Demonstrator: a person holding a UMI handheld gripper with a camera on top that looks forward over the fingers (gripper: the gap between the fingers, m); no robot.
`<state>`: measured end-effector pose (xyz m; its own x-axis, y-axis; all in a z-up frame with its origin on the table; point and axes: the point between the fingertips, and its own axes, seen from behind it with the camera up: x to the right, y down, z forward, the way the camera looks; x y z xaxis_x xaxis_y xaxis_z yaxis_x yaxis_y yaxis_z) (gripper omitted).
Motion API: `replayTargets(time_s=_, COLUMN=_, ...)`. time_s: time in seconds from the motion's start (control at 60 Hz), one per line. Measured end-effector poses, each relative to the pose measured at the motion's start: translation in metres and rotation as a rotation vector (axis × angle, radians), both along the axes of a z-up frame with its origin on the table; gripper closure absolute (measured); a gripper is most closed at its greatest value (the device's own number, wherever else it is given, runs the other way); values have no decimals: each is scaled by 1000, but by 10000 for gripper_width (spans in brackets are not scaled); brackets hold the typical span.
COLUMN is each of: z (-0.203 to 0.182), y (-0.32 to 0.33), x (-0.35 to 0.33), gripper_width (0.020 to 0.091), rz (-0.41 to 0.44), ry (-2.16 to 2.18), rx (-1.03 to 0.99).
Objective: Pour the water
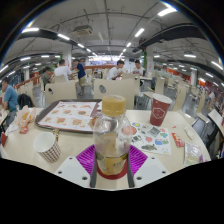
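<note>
White tabletop (25, 150) fills the near ground, and on it, far left, lies a big picture menu (68, 115), with a round printed card (150, 137) to the right. None of the writing can be read from here. A red paper cup (160, 109) stands far right, a white patterned cup (47, 147) near left. Centre stage: the clear glass bottle (111, 142) with its red band, sitting between the purple pads (137, 158) of the gripper (112, 165), which looks closed narrow against the glass on both sides. To pour well, I'd say lift steadily, carry it to a cup's rim, then tilt slowly so nothing slops.
</note>
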<state>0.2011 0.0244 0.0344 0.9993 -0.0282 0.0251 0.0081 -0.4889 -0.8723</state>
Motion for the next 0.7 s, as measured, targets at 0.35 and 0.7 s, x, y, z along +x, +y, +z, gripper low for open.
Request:
replayTargets(time_s=0.35, z=26, y=-48, x=-8, gripper_width=246, rz=-36, ry=-33, rx=-126)
replayTargets(time_s=0.7, z=98, y=-194, x=-67, gripper_width=253, rz=-55, ry=-68, rx=-200)
